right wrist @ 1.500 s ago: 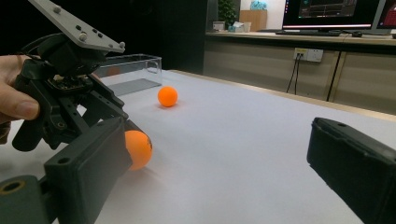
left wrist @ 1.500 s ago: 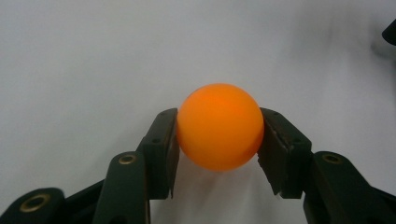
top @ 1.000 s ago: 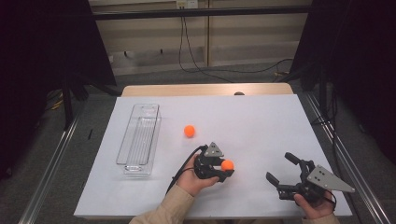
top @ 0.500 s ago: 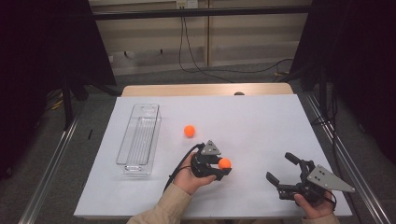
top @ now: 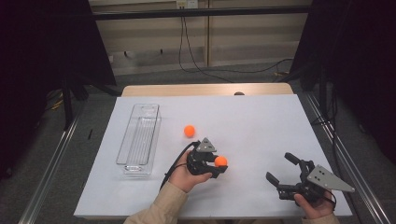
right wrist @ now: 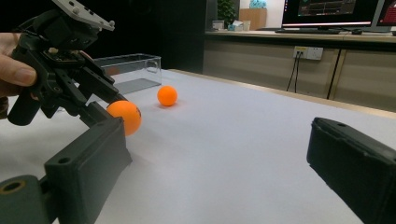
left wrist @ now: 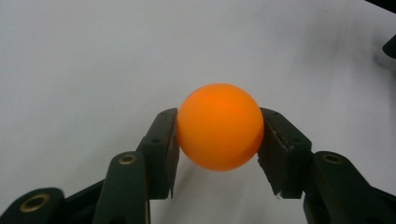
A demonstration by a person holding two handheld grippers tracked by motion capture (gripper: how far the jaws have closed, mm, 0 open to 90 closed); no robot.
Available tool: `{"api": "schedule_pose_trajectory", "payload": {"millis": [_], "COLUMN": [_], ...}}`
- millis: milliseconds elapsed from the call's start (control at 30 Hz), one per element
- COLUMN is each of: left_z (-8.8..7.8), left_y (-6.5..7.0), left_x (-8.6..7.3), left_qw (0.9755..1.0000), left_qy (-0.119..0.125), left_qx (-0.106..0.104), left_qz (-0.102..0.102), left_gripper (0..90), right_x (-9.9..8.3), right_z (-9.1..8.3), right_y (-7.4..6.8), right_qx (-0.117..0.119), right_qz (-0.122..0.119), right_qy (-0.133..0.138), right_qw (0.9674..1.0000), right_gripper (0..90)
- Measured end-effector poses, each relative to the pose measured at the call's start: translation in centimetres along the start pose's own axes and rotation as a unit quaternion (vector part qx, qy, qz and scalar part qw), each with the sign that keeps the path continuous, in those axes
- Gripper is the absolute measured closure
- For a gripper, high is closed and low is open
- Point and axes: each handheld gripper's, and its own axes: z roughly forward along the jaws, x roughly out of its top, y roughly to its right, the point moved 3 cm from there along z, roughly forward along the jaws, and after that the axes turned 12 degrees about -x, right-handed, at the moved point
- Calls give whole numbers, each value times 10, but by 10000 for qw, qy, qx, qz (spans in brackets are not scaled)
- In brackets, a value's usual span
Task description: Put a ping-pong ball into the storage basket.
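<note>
High view: left gripper (top: 218,167) clamps an orange ball (top: 221,161). Second ball (top: 189,130) lies at its eleven o'clock. Right gripper (top: 281,169) gapes wide, empty.

The left gripper (top: 215,166) is held in the left hand (top: 183,175), whose sleeved forearm enters the high view from the 6 o'clock edge. Its jaws point toward 3 o'clock, and the grey three-cornered plate faces up. In the left gripper view both jaws are pressed against the sides of an orange ball (left wrist: 220,126), one pad on each side. The right gripper (top: 282,171) is held in the right hand (top: 312,204) near the 5 o'clock corner of the high view. Its jaws point toward 10 o'clock and stand wide apart with nothing between them.
</note>
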Motion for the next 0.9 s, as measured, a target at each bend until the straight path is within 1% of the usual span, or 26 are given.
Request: {"api": "schedule_pose_trajectory", "payload": {"millis": [300, 900], "left_z": [-6, -20], "left_y": [-3, -9], "left_x": [0, 2], "left_qw": [10000, 9998], "left_qy": [-4, 89], "left_qx": [18, 84], "left_qz": [-52, -153], "left_gripper": [508, 508], "right_x": [0, 0], "right_z": [0, 0], "right_y": [0, 0], "right_qx": [3, 9], "right_qz": [-4, -23], "right_qy": [5, 14], "right_qw": [10000, 10000], "right_gripper": [44, 46]}}
